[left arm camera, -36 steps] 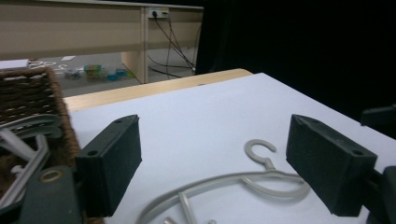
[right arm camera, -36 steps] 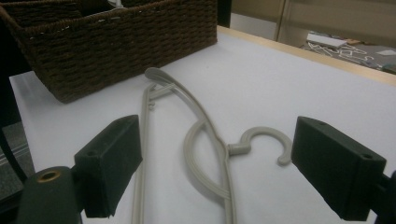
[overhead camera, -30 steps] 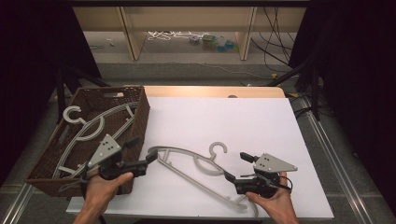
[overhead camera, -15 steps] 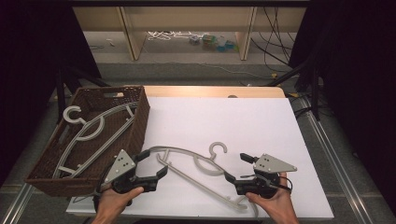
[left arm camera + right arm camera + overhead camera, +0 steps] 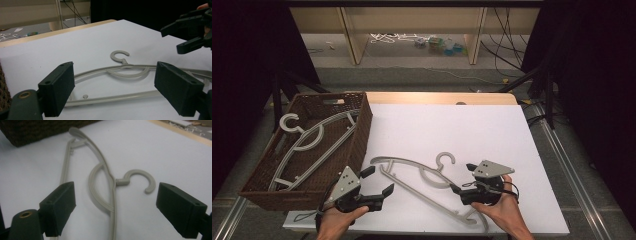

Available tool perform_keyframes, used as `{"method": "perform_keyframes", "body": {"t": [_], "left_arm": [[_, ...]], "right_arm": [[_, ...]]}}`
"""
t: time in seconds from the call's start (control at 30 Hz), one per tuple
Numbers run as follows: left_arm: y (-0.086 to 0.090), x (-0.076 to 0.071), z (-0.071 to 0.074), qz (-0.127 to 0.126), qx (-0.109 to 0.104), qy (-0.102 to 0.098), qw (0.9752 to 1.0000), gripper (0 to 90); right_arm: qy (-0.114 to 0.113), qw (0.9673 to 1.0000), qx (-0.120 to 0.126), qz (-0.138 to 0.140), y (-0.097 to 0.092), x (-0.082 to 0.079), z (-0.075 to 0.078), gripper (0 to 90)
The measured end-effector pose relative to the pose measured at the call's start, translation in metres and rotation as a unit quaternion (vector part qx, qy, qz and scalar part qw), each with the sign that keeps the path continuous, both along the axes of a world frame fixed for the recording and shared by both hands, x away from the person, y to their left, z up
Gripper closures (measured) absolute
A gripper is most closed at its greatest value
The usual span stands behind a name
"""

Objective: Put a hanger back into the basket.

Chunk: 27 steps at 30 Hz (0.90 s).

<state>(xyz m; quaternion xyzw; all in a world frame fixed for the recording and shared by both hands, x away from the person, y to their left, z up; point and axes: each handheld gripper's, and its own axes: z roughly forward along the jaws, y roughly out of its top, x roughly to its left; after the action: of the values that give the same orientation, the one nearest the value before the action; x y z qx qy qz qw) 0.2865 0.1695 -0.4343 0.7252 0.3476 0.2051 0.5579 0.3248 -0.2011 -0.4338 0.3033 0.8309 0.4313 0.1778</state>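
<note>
One hanger (image 5: 422, 177) end hidden under right tongs (image 5: 462, 180)

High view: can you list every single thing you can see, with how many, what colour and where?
Hanger on the sheet: one, grey, flat on the white sheet between the two grippers.
Hangers in the basket: at least two, grey, lying inside it.
Basket: one, dark brown wicker, left side of the table.
White sheet: one, covering most of the table.
Table: one, light wood, edge showing at the far side.
Shelf unit: one, pale wood, on the floor beyond the table.
Left gripper: one, black, fingers open, near the hanger's left end.
Right gripper: one, black, fingers open, right of the hook.
</note>
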Motion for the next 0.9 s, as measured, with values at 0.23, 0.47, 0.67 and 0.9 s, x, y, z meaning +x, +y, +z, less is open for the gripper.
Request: {"method": "perform_keyframes", "body": {"t": [0.23,0.47,0.67,0.9], "left_arm": [[0.0,0.001,-0.002,-0.002,0.003,0.003,1.0,16.5],[-0.001,0.002,-0.003,-0.006,-0.007,0.009,0.9999,16.5],[0.0,0.002,-0.003,-0.012,0.005,0.007,0.9999,16.5],[-0.001,0.002,-0.003,-0.012,0.008,0.01,0.9998,16.4]], "right_arm": [[0.057,0.9954,-0.073,0.026,0.011,0.013,-0.011,25.6],[0.1,0.9873,-0.118,0.038,0.019,0.029,-0.021,32.9],[0.135,0.9769,-0.158,0.049,0.023,0.037,-0.027,40.2],[0.164,0.9678,-0.183,0.054,0.024,0.044,-0.029,53.0]]}}
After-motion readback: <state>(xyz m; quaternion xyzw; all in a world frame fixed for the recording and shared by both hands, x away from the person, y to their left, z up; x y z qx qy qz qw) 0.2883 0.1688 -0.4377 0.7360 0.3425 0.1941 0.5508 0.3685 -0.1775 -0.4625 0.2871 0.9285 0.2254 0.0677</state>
